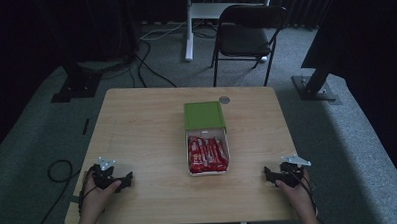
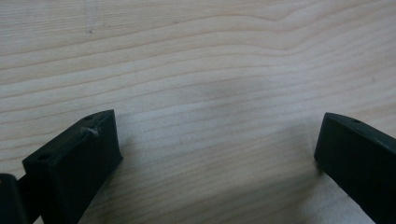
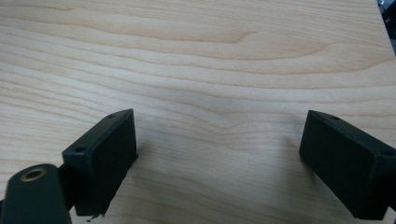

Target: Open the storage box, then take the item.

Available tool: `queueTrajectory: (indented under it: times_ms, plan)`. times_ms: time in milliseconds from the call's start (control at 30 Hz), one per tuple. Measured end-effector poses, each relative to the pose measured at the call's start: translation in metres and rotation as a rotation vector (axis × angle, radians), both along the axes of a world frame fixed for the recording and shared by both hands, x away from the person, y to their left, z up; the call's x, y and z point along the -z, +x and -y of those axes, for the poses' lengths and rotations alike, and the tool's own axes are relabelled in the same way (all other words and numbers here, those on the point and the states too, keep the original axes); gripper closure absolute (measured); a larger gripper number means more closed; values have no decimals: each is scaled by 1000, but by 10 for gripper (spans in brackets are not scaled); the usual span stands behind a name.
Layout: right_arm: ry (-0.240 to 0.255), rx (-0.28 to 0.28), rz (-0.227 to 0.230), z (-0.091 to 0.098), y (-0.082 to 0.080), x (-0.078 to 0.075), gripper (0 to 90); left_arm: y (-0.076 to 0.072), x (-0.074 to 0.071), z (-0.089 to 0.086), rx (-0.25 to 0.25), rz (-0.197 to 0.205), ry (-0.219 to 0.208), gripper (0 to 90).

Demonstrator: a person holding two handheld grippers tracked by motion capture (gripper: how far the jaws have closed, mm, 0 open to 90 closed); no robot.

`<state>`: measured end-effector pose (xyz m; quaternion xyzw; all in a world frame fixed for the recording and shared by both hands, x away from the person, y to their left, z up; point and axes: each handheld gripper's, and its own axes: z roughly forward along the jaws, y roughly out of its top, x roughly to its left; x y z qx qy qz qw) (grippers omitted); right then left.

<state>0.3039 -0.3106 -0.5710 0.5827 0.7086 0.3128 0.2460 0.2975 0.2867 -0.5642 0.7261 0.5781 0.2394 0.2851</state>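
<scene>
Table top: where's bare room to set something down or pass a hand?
The table is bare wood left of the white box of red snack bars to the left gripper, and right of it to the right gripper. Both grippers are open over bare wood. The centre strip is crowded: green lid, box, and a small round disc behind.

Wood table (image 1: 147,139) w/ open green box (image 1: 204,117), 2 grippers resting.
</scene>
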Motion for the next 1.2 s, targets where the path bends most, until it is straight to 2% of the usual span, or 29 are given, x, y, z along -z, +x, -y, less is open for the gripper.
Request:
queueTrajectory:
  times_ms: [100,467,767,900,1000,1200]
  plan:
    - [-1,-5,-1,0,0,0,105,1,0,2,-28,1,-1,6]
    - [2,-28,1,-1,-1,0,106,0,0,4,-60,1,-2,6]
    - [29,20,-6,-1,-1,-2,107,0,0,4,-61,1,-2,5]
    - [45,33,5,-2,-1,-9,107,0,0,4,-62,1,-2,5]
    - [68,60,31,-1,0,-17,107,0,0,4,-62,1,-2,5]
    - [84,78,42,-1,0,-32,109,0,0,4,-62,1,-2,5]
